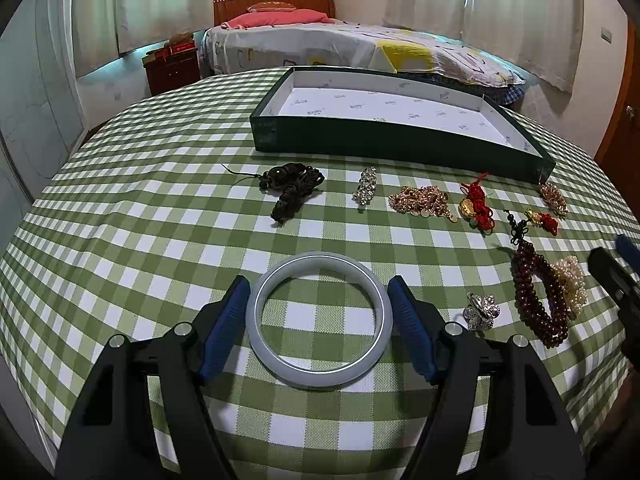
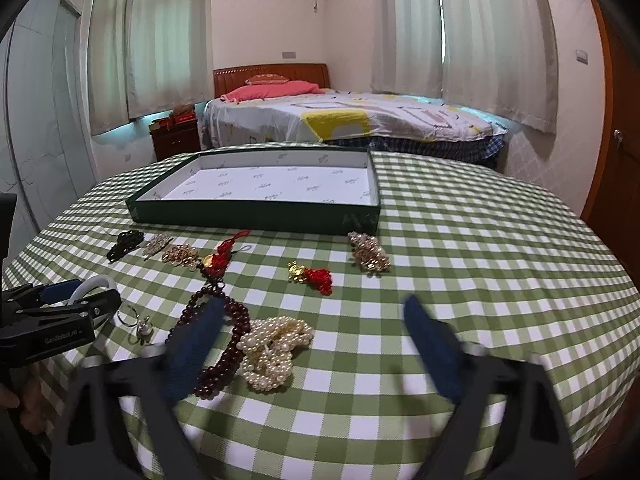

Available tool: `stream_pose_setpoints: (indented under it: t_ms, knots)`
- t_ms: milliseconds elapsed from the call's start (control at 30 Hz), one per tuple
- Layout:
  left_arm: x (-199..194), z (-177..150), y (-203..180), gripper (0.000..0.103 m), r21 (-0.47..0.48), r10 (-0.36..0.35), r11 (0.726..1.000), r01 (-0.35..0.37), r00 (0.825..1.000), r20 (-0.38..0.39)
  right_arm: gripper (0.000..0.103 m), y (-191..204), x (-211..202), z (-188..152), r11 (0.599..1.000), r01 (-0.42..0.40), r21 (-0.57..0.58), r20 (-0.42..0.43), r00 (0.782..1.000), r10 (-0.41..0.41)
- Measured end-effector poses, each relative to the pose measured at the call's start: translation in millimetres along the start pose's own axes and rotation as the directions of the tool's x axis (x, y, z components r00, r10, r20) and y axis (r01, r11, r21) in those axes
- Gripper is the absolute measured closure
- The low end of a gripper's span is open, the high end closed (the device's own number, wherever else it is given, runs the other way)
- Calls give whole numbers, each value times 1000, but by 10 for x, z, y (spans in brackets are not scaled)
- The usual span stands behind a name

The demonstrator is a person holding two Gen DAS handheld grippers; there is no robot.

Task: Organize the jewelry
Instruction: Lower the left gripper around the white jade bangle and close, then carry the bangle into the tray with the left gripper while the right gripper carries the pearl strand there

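Observation:
A pale grey bangle [image 1: 319, 320] lies on the checked tablecloth between the blue pads of my left gripper [image 1: 319, 288]. The pads stand close at its two sides; the jaws are open around it. The left gripper [image 2: 60, 300] also shows in the right wrist view. My right gripper [image 2: 312, 312] is open and empty, blurred, above a pearl strand [image 2: 274, 346] and a dark red bead bracelet [image 2: 218, 344]. A dark green tray [image 1: 400, 142] with white lining stands empty at the back. Other jewelry lies in a row before it.
On the cloth lie a black cord piece [image 1: 292, 188], a crystal clip [image 1: 365, 186], a gold chain [image 1: 420, 200], red knot charms [image 1: 478, 204], a silver brooch [image 1: 482, 311] and a gold cluster [image 2: 368, 254]. A bed [image 2: 352, 120] stands behind the table.

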State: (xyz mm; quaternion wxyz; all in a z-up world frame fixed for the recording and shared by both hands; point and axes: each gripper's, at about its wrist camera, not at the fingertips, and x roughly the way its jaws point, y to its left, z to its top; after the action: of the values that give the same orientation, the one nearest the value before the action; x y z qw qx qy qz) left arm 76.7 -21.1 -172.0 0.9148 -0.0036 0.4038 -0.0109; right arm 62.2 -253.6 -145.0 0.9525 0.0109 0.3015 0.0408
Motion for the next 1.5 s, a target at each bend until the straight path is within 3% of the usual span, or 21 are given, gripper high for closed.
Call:
stream_pose_setpoints:
  t_ms: [33, 67, 433, 567, 833, 1500]
  knots:
    - [-1, 8, 15, 34, -6, 2, 1000, -2, 1000, -1, 49, 1, 19, -3, 1000, -3, 0, -13, 1000, 3]
    - [1, 15, 27, 34, -12, 5, 1000, -5, 1000, -2, 50, -2, 43, -11, 1000, -8, 1, -28, 1000, 8]
    - [-101, 85, 115, 34, -31, 44, 999, -43, 998, 42, 51, 54, 116, -50, 999, -33, -6, -89, 996, 32]
    - [-106, 80, 109, 34, -33, 45, 999, -43, 998, 42, 56, 20, 135, -93, 998, -57, 20, -131, 990, 59]
    - [-119, 90, 113, 34, -31, 44, 999, -43, 998, 44, 78, 57, 127, -144, 992, -122, 32, -159, 979, 126]
    - [-338, 317, 120, 34, -16, 56, 998, -54, 989, 137, 81, 37, -102, 142, 994, -106, 23, -44, 993, 107]
